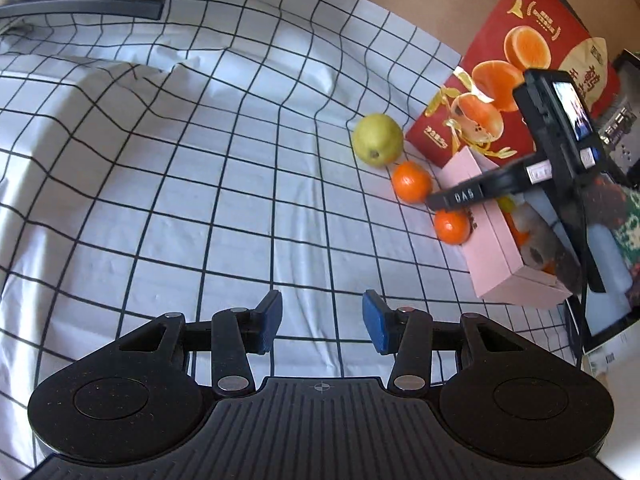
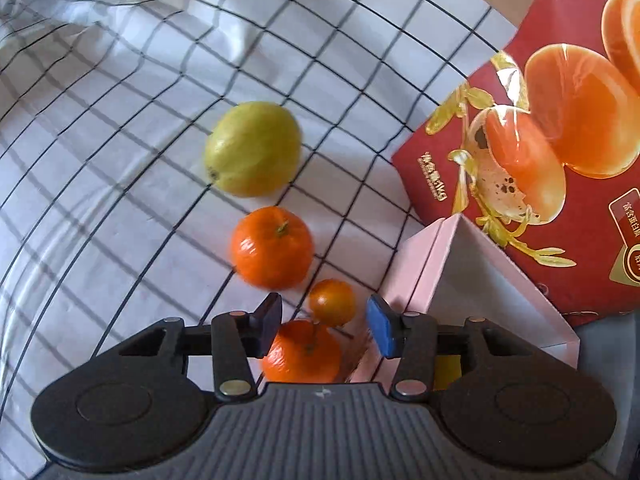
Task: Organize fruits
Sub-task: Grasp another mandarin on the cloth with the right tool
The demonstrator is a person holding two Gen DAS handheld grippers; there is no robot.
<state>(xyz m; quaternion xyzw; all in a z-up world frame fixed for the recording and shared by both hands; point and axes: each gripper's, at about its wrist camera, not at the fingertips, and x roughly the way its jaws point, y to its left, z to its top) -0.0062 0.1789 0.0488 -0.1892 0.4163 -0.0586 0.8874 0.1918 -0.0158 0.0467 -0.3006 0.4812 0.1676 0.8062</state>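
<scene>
The round orange mandarin (image 2: 300, 354) on the grid-checked white cloth, beside the pale pink cardboard box (image 2: 416, 276), looks light, soft-skinned, a bit squashy; grab across its middle. Right claw (image 2: 322, 330) straddles it, apart, not pinching. Left claw (image 1: 322, 322) is apart, empty.

Pear (image 2: 253, 148) behind mandarins (image 2: 272, 247) – box (image 2: 416, 280) to their right
</scene>
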